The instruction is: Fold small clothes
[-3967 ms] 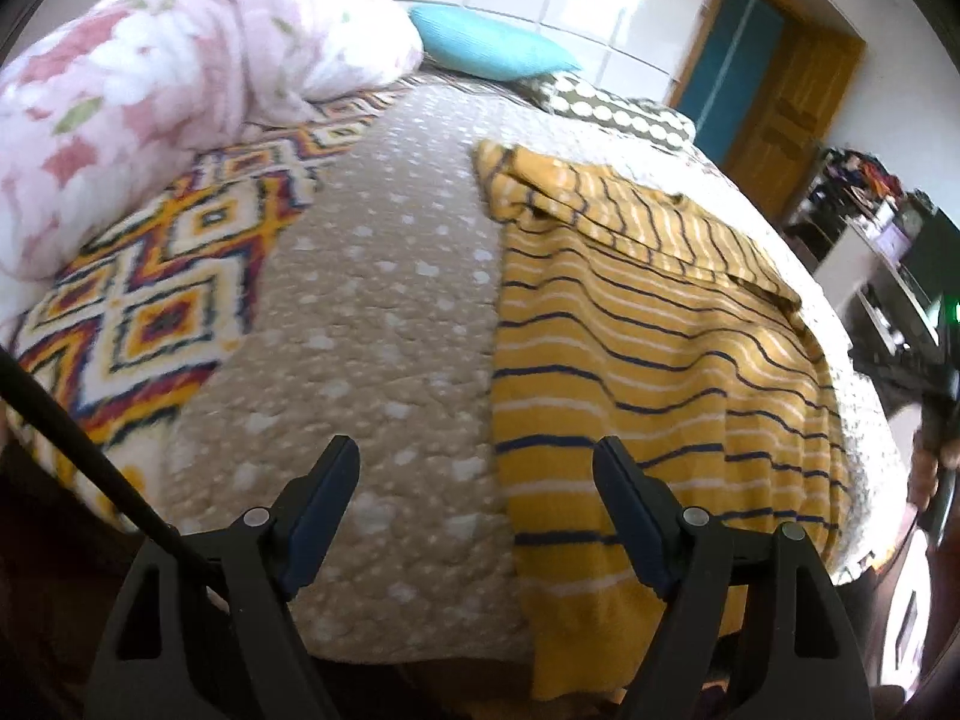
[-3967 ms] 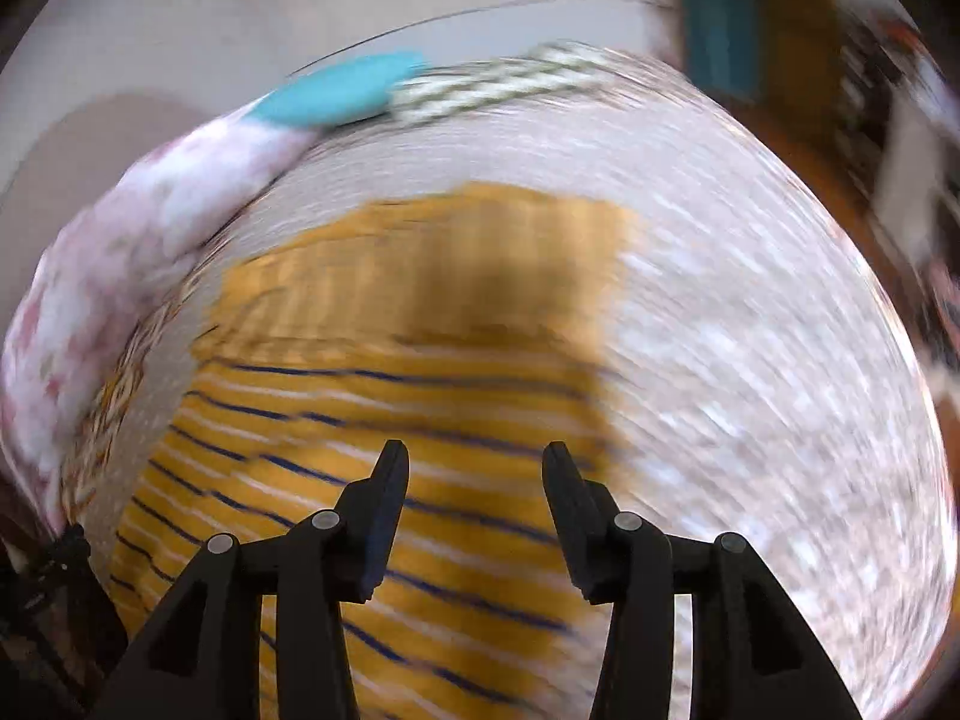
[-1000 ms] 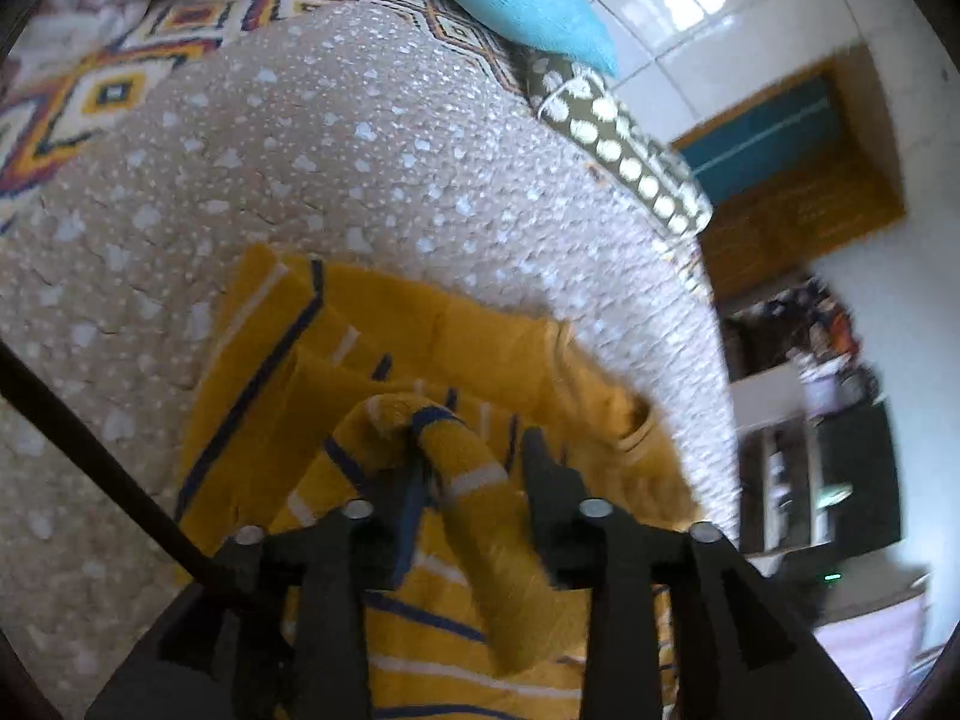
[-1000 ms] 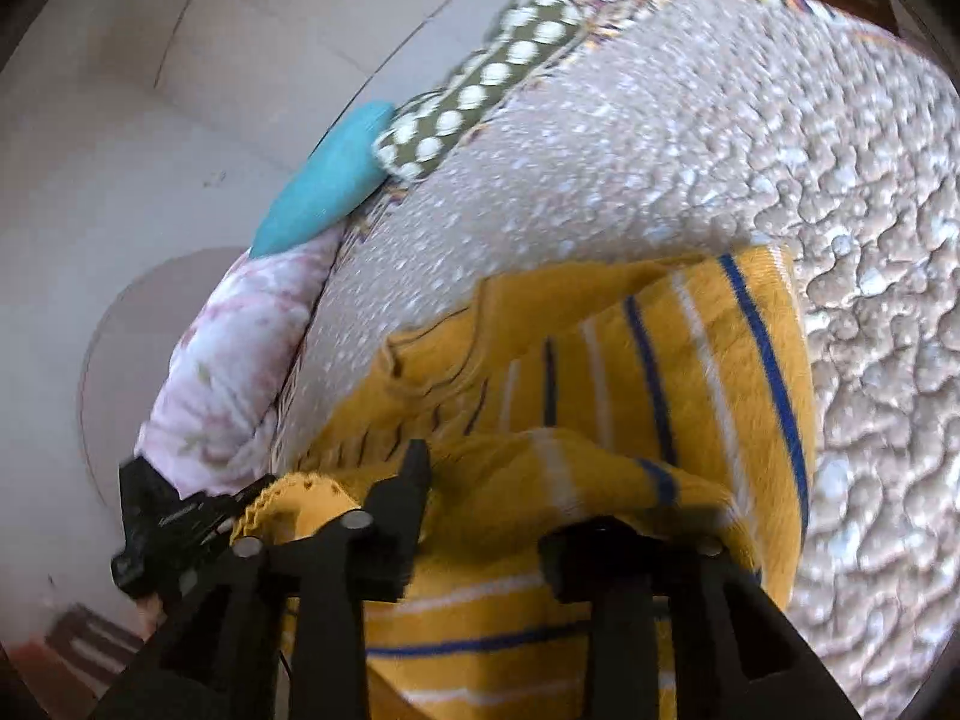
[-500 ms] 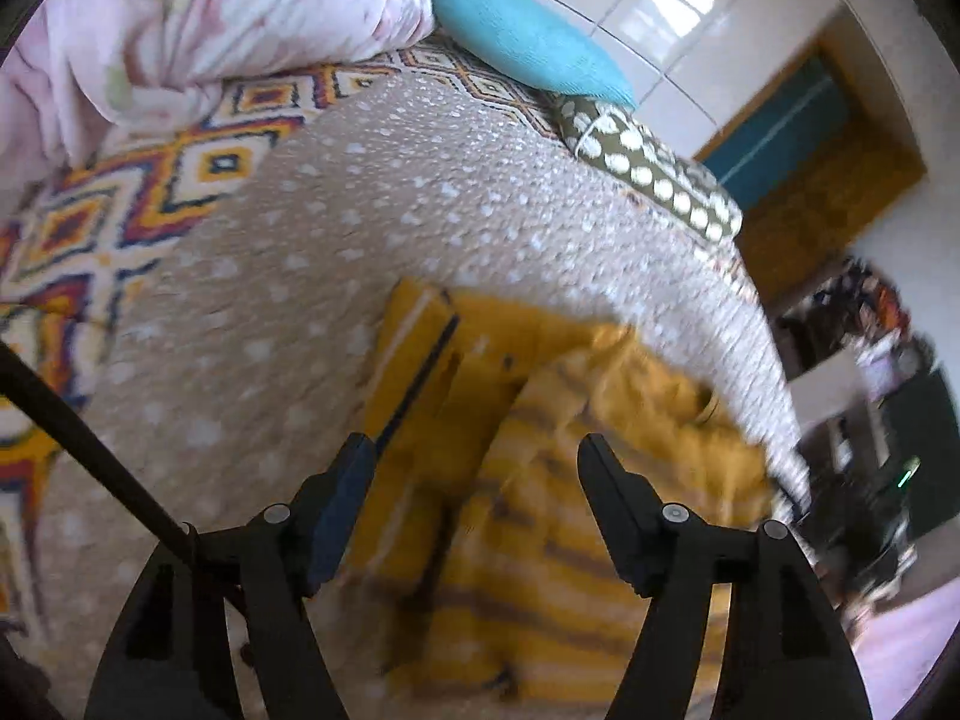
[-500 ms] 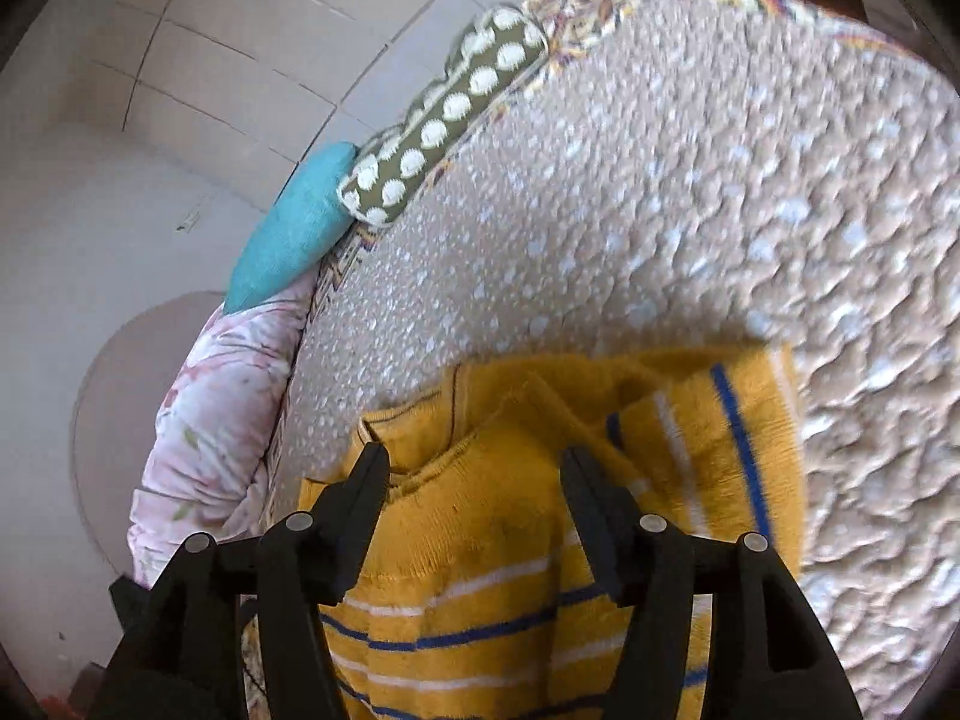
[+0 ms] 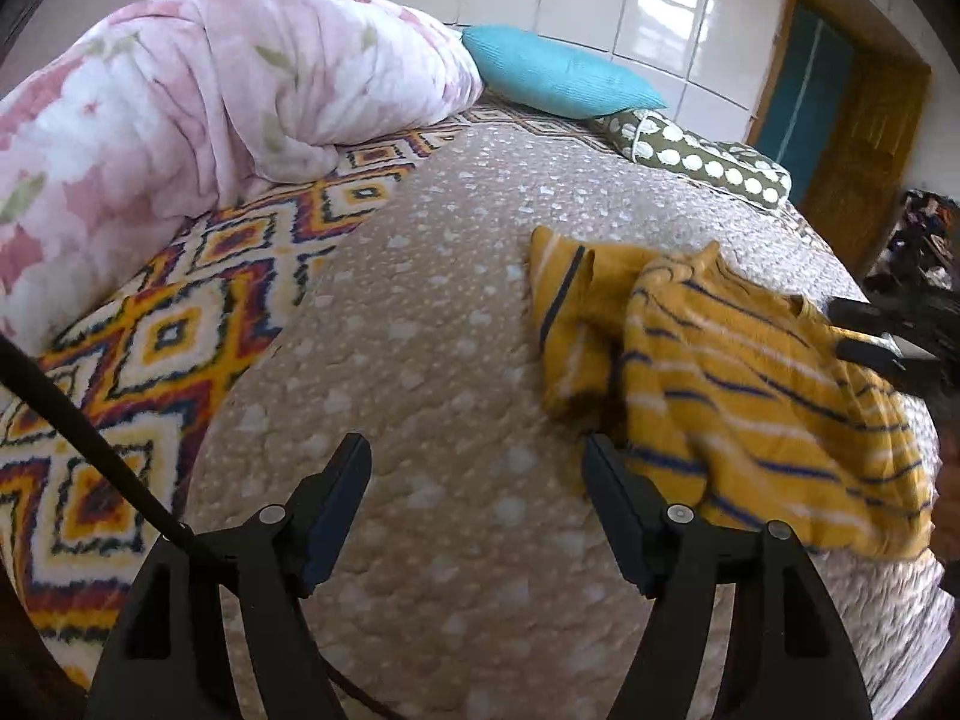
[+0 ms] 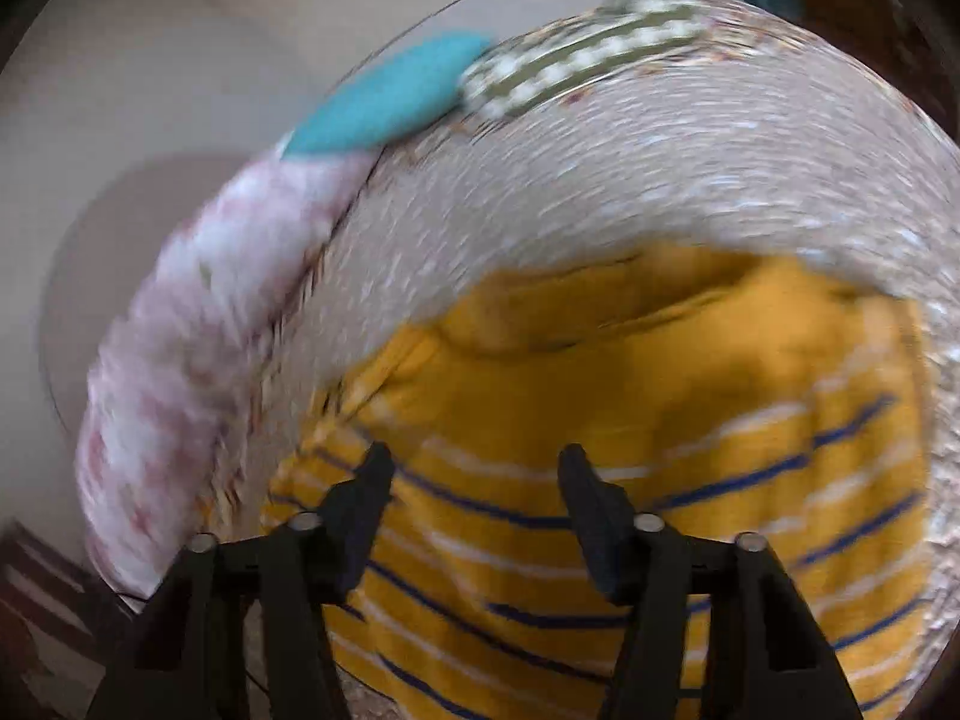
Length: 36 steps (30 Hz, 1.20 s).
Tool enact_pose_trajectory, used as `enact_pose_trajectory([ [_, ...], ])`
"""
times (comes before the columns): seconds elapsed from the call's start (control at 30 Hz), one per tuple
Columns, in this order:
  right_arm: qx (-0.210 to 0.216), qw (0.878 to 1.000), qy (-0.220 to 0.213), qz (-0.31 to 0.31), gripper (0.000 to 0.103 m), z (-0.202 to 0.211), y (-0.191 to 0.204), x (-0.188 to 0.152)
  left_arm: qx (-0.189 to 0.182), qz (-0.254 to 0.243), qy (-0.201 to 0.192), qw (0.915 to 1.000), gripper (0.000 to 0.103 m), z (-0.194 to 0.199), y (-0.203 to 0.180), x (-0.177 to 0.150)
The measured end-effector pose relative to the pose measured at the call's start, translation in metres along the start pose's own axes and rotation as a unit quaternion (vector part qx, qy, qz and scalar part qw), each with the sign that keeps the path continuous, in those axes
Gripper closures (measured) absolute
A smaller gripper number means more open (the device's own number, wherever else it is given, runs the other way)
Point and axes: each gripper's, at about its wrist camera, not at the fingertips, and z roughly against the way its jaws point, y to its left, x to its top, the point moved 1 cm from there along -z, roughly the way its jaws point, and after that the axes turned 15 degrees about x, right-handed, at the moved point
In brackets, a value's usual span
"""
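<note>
A yellow sweater with navy and white stripes [image 7: 744,384] lies folded over on itself on the beige dotted bedspread [image 7: 420,360], right of centre in the left wrist view. My left gripper [image 7: 477,468] is open and empty, above the bedspread just left of the sweater's near edge. In the blurred right wrist view the sweater [image 8: 630,420] fills the lower half. My right gripper [image 8: 474,480] is open and empty above its striped part. The right gripper's dark fingers [image 7: 870,348] show at the sweater's right edge in the left wrist view.
A pink floral duvet [image 7: 180,120] is bunched at the back left on a diamond-patterned blanket [image 7: 150,330]. A turquoise pillow [image 7: 558,78] and a green dotted pillow [image 7: 690,156] lie at the head of the bed. A wooden door [image 7: 852,138] stands at the right.
A second ago both grippers were shut on the sweater's hem and carried it over the top part. They have let go, opened and pulled back; the sweater now lies folded.
</note>
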Motion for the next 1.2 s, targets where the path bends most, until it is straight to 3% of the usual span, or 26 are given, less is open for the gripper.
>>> enact_pose_trajectory([
  [0.2, -0.066, 0.994, 0.058, 0.064, 0.054, -0.1, 0.044, 0.013, -0.051, 0.021, 0.0, 0.9985, 0.032, -0.003, 0.029, 0.0],
  [0.33, -0.135, 0.981, 0.079, 0.118, 0.052, -0.163, 0.071, 0.036, -0.069, 0.034, 0.01, 0.997, 0.032, -0.011, 0.046, 0.004],
  [0.43, -0.146, 0.972, 0.112, 0.147, 0.052, -0.194, 0.084, 0.046, -0.081, 0.06, 0.021, 0.9947, 0.032, -0.018, 0.061, 0.007],
  [0.53, -0.131, 0.97, 0.113, 0.171, 0.052, -0.193, 0.108, 0.047, -0.085, 0.08, 0.032, 0.9927, 0.032, -0.023, 0.072, 0.008],
  [0.67, -0.079, 0.974, 0.076, 0.196, 0.052, -0.142, 0.137, 0.029, -0.082, 0.101, 0.038, 0.9907, 0.032, -0.026, 0.083, 0.008],
  [0.73, -0.06, 0.97, 0.086, 0.219, 0.052, -0.12, 0.148, 0.009, -0.079, 0.113, 0.043, 0.9895, 0.032, -0.027, 0.088, 0.008],
  [0.93, -0.035, 0.936, 0.142, 0.32, 0.052, -0.084, 0.178, -0.088, -0.064, 0.146, 0.046, 0.9861, 0.032, -0.028, 0.104, 0.008],
  [1.0, -0.053, 0.92, 0.155, 0.355, 0.051, -0.09, 0.182, -0.111, -0.06, 0.155, 0.045, 0.985, 0.032, -0.028, 0.11, 0.007],
  [1.1, -0.122, 0.888, 0.163, 0.411, 0.051, -0.113, 0.177, -0.137, -0.05, 0.165, 0.041, 0.9842, 0.032, -0.027, 0.118, 0.005],
  [1.13, -0.165, 0.872, 0.163, 0.432, 0.058, -0.124, 0.173, -0.143, -0.047, 0.167, 0.041, 0.9841, 0.032, -0.027, 0.121, 0.004],
  [1.17, -0.183, 0.865, 0.164, 0.438, 0.086, -0.13, 0.17, -0.145, -0.045, 0.168, 0.04, 0.984, 0.032, -0.027, 0.123, 0.003],
  [1.2, -0.192, 0.865, 0.162, 0.434, 0.09, -0.133, 0.168, -0.145, -0.043, 0.171, 0.04, 0.9836, 0.032, -0.026, 0.127, 0.002],
])
